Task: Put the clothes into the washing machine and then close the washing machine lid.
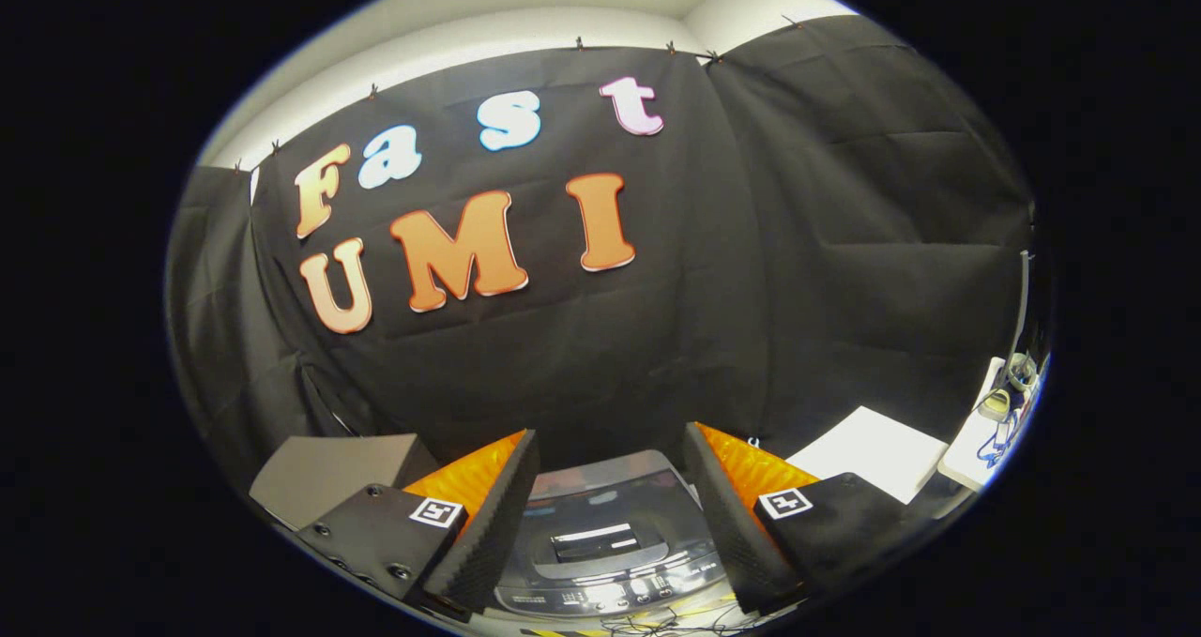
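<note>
Tongs sit level and point toward the black cloth wall at the far side of the booth. Both fingers are spread wide apart and grip nothing. Each finger carries a small square marker tag on its near housing, one on the left and one on the right; the tags show a coded pattern, not readable text.

Washing machine stands directly below and just ahead of the fingers, framed in the gap between them. Its lid lies flat and closed, with a glossy grey top and a dark window. The control strip along the near edge bears small markings too blurred to read.

A grey box stands to the left of the left finger. A white surface lies to the right, beyond the right finger. Further right, a second white surface carries cables and small items that are too small to identify. No clothing can be made out.
</note>
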Action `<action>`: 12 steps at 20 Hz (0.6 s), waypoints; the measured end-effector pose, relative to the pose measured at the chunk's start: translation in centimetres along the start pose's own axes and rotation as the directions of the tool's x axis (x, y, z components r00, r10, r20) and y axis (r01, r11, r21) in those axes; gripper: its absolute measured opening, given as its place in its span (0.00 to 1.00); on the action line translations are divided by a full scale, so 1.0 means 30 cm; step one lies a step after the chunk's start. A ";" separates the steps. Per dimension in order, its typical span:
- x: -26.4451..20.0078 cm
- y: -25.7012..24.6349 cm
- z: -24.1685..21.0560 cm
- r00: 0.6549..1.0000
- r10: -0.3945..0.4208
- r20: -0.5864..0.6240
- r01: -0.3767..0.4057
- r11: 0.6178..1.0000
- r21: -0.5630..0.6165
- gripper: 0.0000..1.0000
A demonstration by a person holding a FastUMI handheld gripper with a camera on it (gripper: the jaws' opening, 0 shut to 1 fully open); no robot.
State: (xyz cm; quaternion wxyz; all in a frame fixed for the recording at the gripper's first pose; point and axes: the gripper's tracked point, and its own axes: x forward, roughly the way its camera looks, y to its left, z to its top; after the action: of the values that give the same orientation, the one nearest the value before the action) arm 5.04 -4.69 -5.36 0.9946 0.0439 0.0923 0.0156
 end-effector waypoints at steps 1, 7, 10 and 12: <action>-0.017 0.013 0.036 1.000 0.006 0.016 -0.006 1.000 0.007 0.99; -0.119 0.032 0.192 0.995 -0.010 0.100 0.015 0.999 -0.046 0.99; -0.155 0.047 0.256 0.991 -0.009 0.130 0.017 0.998 -0.059 0.99; -0.180 0.050 0.294 0.988 -0.011 0.152 0.022 0.997 -0.070 0.99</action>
State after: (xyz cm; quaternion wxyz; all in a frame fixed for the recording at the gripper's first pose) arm 1.32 -4.15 4.40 0.9998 0.0086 0.0163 0.0070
